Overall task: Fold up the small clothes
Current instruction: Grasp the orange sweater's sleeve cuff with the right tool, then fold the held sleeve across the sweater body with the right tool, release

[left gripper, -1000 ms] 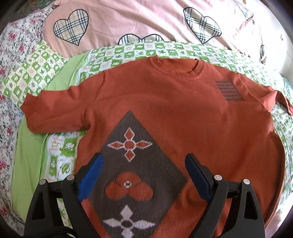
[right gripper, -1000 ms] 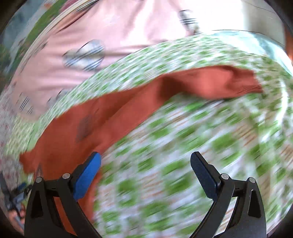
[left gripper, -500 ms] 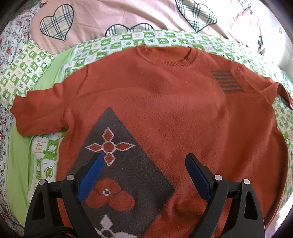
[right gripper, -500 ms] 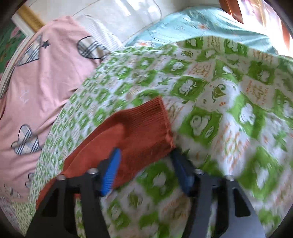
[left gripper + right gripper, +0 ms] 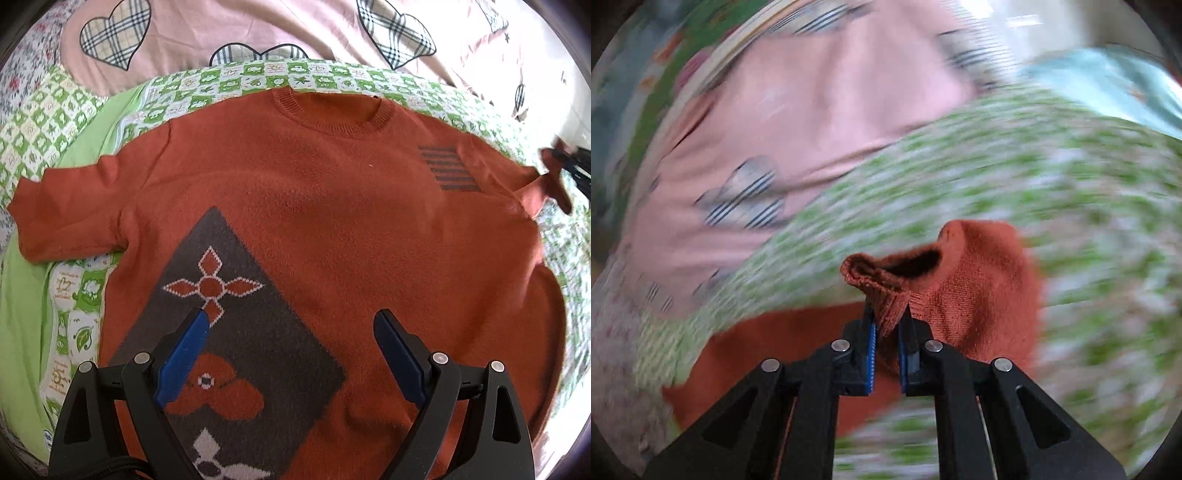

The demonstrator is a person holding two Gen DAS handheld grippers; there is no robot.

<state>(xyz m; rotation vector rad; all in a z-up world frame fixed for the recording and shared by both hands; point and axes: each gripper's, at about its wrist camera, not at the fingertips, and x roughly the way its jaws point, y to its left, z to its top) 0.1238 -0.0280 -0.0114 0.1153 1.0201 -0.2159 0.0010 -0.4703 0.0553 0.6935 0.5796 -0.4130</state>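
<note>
green-and-white patterned bedspread (image 5: pixel 258 74), pink heart-print quilt (image 5: pixel 258 26) behind | rust-orange knit sweater with grey diamond panel (image 5: pixel 332 206) flat, front up on bedspread | left gripper (image 5: pixel 291 332) jaws wide apart above hem, holding nothing | right gripper (image 5: pixel 886 325) clamped on lifted sleeve cuff (image 5: pixel 886 273), view blurred

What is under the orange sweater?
The sweater lies on a green-and-white patterned quilt, which shows around its edges. What is beneath its middle is covered. The right gripper pinches one sleeve cuff.
</note>
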